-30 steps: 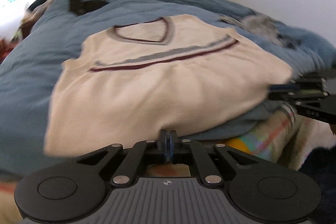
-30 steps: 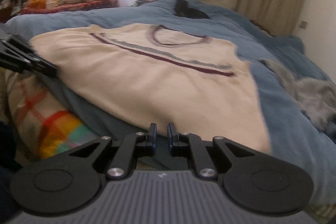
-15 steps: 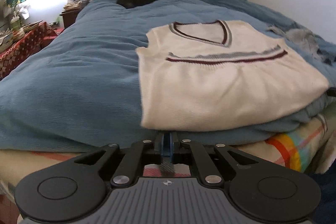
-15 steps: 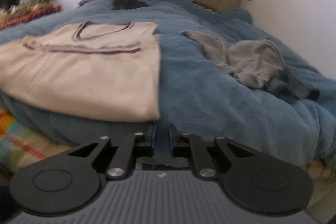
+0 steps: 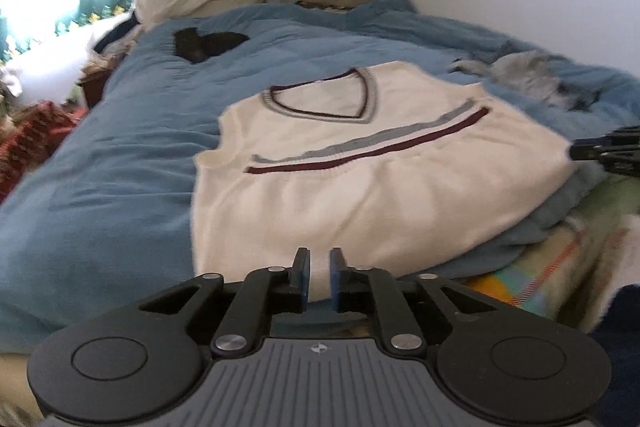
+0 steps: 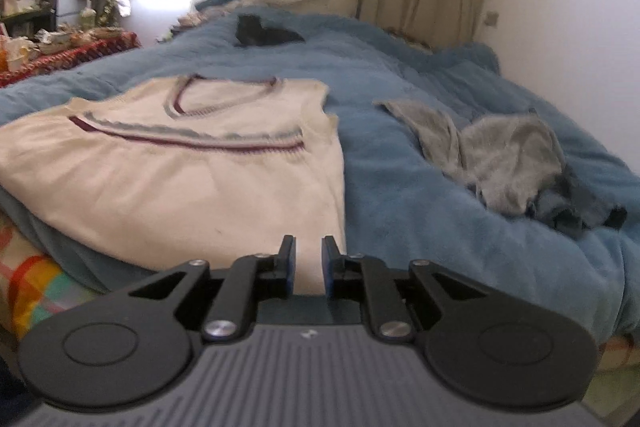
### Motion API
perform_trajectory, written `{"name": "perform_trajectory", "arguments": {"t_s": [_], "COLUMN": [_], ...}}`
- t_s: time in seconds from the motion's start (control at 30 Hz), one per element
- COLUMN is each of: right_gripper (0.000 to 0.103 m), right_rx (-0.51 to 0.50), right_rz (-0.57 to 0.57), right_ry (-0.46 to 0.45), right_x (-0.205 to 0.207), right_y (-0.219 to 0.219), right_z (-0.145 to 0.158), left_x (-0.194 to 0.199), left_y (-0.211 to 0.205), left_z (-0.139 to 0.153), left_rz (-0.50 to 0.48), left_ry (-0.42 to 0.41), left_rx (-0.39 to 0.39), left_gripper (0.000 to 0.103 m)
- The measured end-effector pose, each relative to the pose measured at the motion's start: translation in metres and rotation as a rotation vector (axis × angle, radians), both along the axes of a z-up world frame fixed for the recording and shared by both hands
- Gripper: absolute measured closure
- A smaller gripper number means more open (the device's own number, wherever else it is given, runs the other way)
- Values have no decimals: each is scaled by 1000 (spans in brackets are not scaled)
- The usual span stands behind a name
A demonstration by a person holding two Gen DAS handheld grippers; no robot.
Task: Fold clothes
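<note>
A cream knit vest with a V-neck and maroon and grey stripes lies flat on the blue blanket, its hem towards me. My left gripper hovers at the near hem. Its jaws are opening to a narrow gap, and the pads press on nothing. In the right wrist view the vest lies left of centre. My right gripper stands over its near right corner, slightly open, with the fabric showing through the gap and nothing pinched. The right gripper also pokes in at the right edge by the vest's side.
A crumpled grey garment lies on the blanket to the right of the vest. A small black item rests at the far end. A colourful checked sheet shows under the blanket's front edge. A cluttered red-covered table stands at left.
The left jaws went from shut to a narrow gap, and that gripper swung back to face the vest's hem. The right view swung left from the grey garment to the vest's corner.
</note>
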State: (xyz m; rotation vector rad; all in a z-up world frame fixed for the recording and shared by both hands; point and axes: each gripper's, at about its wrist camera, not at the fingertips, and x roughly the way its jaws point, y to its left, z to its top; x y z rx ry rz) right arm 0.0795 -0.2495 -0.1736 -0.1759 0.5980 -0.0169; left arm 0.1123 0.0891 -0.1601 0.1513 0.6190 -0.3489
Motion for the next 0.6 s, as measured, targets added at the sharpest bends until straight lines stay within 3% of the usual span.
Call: {"name": "perform_trajectory", "arguments": {"t_s": [0.17,0.27,0.4,0.6], "right_gripper": [89,89,89,87], "right_rx": [18,43,19,22], "right_rz": [-42,-52,-49,-58], "right_ry": [40,41,57,14], "right_x": [0,-4,-9,-26], "right_y": [-18,-24,-23,-25], "right_z": [-16,-17,-17,2], "left_x": [14,15,11,-3], "left_y": [28,40,43,49], "left_z": [-16,-21,-27,-13], "left_rz": [103,121,144,138], "left_ry": [50,78,108,96], "left_rx": [16,-1,48,-45], "left_gripper": [91,97,97,97]}}
